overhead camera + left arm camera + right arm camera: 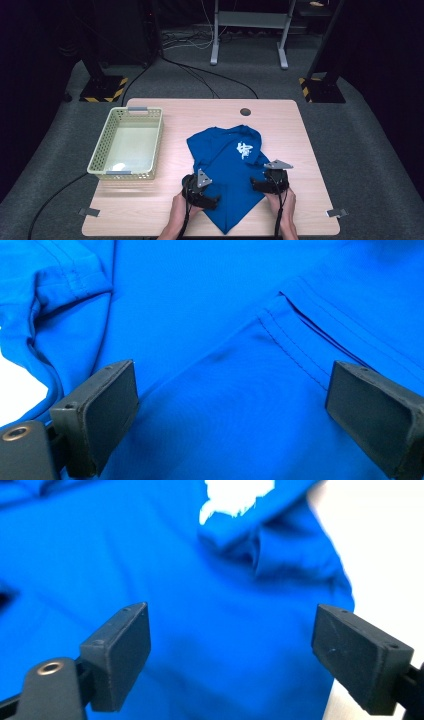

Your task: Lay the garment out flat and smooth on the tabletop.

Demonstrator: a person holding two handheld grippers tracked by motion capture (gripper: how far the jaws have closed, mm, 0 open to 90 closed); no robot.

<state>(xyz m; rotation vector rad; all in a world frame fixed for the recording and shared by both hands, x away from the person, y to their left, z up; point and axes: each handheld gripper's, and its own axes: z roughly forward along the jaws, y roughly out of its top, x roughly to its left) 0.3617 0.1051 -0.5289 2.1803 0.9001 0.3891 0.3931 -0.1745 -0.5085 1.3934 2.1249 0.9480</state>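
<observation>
A crumpled blue T-shirt (pixel 225 150) with a white print (pixel 245 149) lies on the wooden table (pixel 145 210), right of centre. My left gripper (pixel 214 201) hovers over the shirt's near left part. In the left gripper view its jaws stand open (pixel 232 390) over smooth blue cloth (pixel 200 300) with stitched hems, and nothing is between them. My right gripper (pixel 256 184) sits at the shirt's near right edge. Its jaws are also open (pixel 232 635) above the cloth (pixel 150 555), with the white print (pixel 235 492) farther ahead. Nothing is gripped.
A pale yellow mesh basket (pixel 159 142) stands empty on the table's left half. A round cable hole (pixel 245 111) is near the far edge. Grey tape marks (pixel 90 212) sit at the near corners. Beyond the table there are cables and stand legs on the floor.
</observation>
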